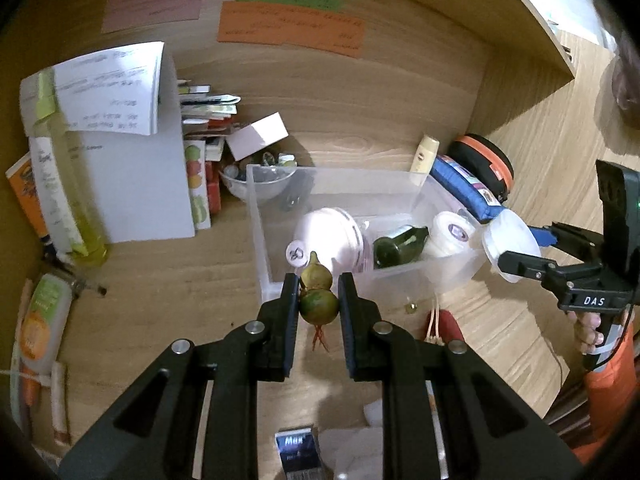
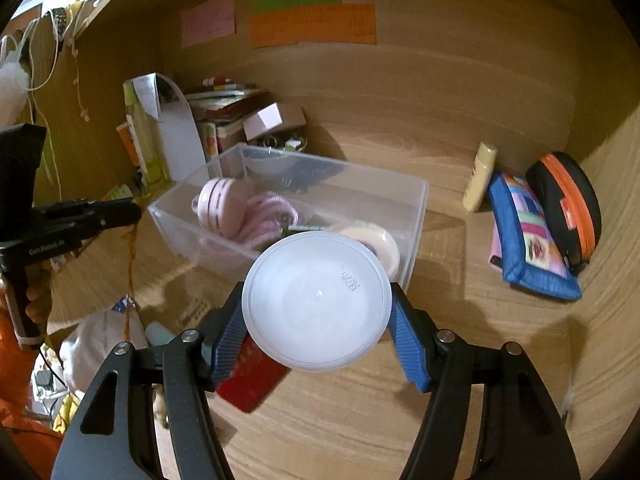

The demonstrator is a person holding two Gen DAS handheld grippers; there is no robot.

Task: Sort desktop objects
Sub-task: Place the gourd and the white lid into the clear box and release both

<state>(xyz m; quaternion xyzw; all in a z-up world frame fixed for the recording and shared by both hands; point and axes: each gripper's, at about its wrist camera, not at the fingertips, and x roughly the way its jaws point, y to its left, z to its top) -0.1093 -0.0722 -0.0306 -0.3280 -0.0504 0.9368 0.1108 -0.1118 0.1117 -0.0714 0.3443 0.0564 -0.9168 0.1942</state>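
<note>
We are gripping a small green gourd charm (image 1: 319, 294) in the left gripper (image 1: 319, 300), jaws nearly closed, at the clear bin's (image 1: 256, 216) near wall. The right gripper (image 2: 318, 304), jaws wide, is clamping a white lid (image 2: 316, 300) beside the bin. Before releasing, we are clearing the rim fully.

My round translucent white plastic lid (image 2: 318, 300) hides part of the clear plastic bin (image 2: 224, 212); the orange paper note's (image 1: 290, 28) writing above it blurs.

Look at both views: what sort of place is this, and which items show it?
Probably a home study desk in a wooden alcove: sticky notes on the back wall, stacked books, and a clear bin for small desktop items.
</note>
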